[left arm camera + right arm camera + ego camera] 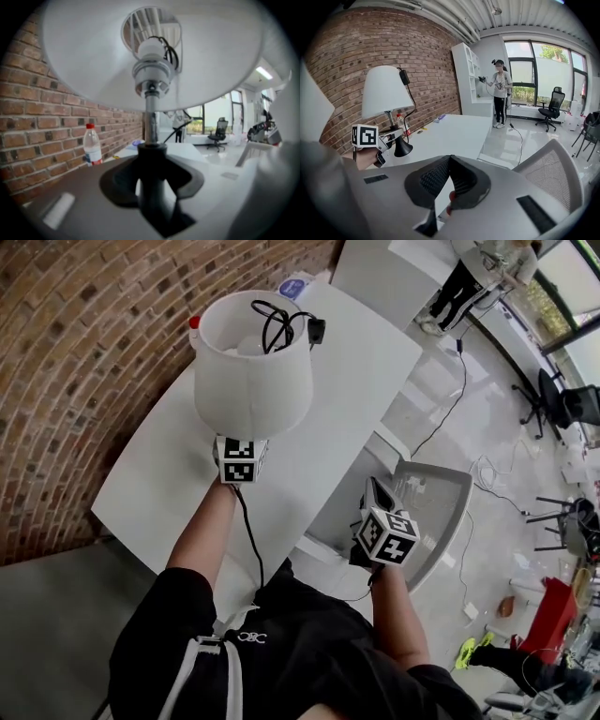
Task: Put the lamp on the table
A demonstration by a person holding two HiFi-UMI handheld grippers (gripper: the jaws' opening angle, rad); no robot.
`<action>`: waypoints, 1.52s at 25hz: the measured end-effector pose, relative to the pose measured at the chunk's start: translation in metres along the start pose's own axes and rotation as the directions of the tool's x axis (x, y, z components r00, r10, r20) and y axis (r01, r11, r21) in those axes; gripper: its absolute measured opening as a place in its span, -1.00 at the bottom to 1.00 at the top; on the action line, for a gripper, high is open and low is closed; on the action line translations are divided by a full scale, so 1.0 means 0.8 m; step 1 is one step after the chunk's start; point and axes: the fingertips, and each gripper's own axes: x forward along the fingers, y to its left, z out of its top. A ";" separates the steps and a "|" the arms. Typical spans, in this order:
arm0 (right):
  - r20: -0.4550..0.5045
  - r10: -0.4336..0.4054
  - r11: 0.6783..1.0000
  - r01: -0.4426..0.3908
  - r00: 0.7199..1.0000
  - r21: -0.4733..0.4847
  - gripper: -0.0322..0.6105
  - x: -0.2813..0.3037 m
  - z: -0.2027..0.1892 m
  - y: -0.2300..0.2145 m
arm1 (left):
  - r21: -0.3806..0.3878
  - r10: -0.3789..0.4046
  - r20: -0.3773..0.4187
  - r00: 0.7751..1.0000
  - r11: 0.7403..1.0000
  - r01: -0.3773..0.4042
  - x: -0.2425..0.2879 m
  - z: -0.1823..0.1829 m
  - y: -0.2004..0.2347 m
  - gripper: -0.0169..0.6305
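The lamp [251, 362] has a white shade, a chrome stem [150, 122] and a black cone base [402, 147]. My left gripper [240, 448] is shut on its black neck just above the base and holds it upright over the near left part of the white table [356, 371]. The base is at or just over the tabletop; I cannot tell if it touches. The lamp's black cord [281, 324] lies bundled in the top of the shade. My right gripper [380, 498] hangs off the table's right edge, above a chair, jaws shut and empty.
A plastic bottle [92, 145] with a red cap stands by the brick wall behind the lamp. A grey mesh chair [436, 512] sits at the table's right side. A person [499, 93] stands far off by the windows. Small items lie at the table's far end.
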 end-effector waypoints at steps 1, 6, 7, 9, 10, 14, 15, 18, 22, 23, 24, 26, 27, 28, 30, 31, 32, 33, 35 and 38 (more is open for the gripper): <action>-0.009 -0.004 1.000 0.004 1.000 -0.003 -0.93 0.007 -0.001 0.000 | 0.007 0.001 0.004 1.000 1.000 -0.001 0.010 -0.002 0.007 -0.50; -0.054 -0.022 1.000 0.021 0.998 -0.019 -0.93 0.036 -0.011 -0.002 | 0.033 0.018 0.022 1.000 0.999 -0.019 0.052 -0.006 0.046 -0.50; -0.063 -0.025 0.999 0.024 0.998 -0.025 -0.93 0.041 -0.013 -0.003 | 0.034 0.021 0.028 0.999 0.999 -0.022 0.060 -0.008 0.053 -0.51; -0.074 -0.034 0.999 0.031 0.997 -0.041 -0.93 0.050 -0.016 -0.005 | 0.033 0.028 0.041 0.999 0.999 -0.029 0.075 -0.010 0.066 -0.51; -0.075 -0.039 0.998 0.035 0.996 -0.049 -0.93 0.055 -0.017 -0.006 | 0.032 0.031 0.047 0.998 0.999 -0.033 0.083 -0.012 0.072 -0.51; -0.077 -0.050 0.997 0.045 0.996 -0.069 -0.93 0.071 -0.017 -0.009 | 0.031 0.045 0.057 0.997 0.998 -0.047 0.116 -0.028 0.092 -0.50; -0.081 -0.050 0.996 0.044 0.995 -0.073 -0.93 0.072 -0.018 -0.009 | 0.030 0.051 0.058 0.997 0.998 -0.053 0.122 -0.032 0.095 -0.51; -0.095 -0.058 0.995 0.050 0.994 -0.085 -0.93 0.075 -0.022 -0.017 | 0.023 0.068 0.067 0.995 0.997 -0.069 0.139 -0.042 0.099 -0.51; -0.100 -0.082 0.994 0.073 0.992 -0.082 -0.93 0.080 -0.027 -0.029 | 0.002 0.045 0.079 0.996 0.999 -0.046 0.158 -0.054 0.093 -0.50; -0.102 -0.084 0.994 0.076 0.991 -0.080 -0.93 0.080 -0.028 -0.030 | -0.002 0.042 0.075 0.996 0.999 -0.042 0.159 -0.056 0.091 -0.50; -0.105 -0.085 0.994 0.077 0.991 -0.076 -0.93 0.080 -0.030 -0.031 | -0.002 0.040 0.075 0.996 0.999 -0.040 0.158 -0.057 0.088 -0.50; -0.108 -0.082 0.995 0.075 0.991 -0.070 -0.93 0.083 -0.031 -0.030 | 0.006 0.034 0.084 0.996 0.999 -0.034 0.159 -0.062 0.085 -0.50; -0.107 -0.080 0.995 0.073 0.991 -0.069 -0.93 0.085 -0.031 -0.029 | 0.012 0.029 0.087 0.996 0.999 -0.030 0.161 -0.065 0.084 -0.50; -0.105 -0.078 0.995 0.071 0.991 -0.069 -0.93 0.087 -0.030 -0.027 | 0.017 0.024 0.089 0.996 1.000 -0.026 0.163 -0.068 0.084 -0.50; -0.100 -0.073 0.995 0.066 0.992 -0.073 -0.93 0.090 -0.029 -0.021 | 0.019 0.023 0.088 0.996 1.000 -0.024 0.161 -0.067 0.084 -0.50; -0.100 -0.071 0.995 0.064 0.992 -0.074 -0.93 0.090 -0.029 -0.018 | 0.019 0.024 0.086 0.996 0.999 -0.026 0.159 -0.065 0.084 -0.50; -0.101 -0.067 0.995 0.060 0.993 -0.075 -0.93 0.090 -0.030 -0.015 | 0.020 0.025 0.084 0.996 0.999 -0.027 0.158 -0.063 0.085 -0.50; -0.103 -0.064 0.996 0.057 0.993 -0.074 -0.93 0.090 -0.031 -0.013 | 0.022 0.027 0.083 0.996 0.999 -0.029 0.158 -0.063 0.085 -0.50; -0.105 -0.062 0.996 0.054 0.993 -0.072 -0.93 0.089 -0.033 -0.009 | 0.026 0.031 0.081 0.996 0.999 -0.034 0.159 -0.063 0.086 -0.49; -0.099 -0.066 0.996 0.060 0.993 -0.063 -0.93 0.082 -0.033 -0.007 | 0.047 0.048 0.049 0.998 0.998 -0.050 0.160 -0.070 0.086 -0.48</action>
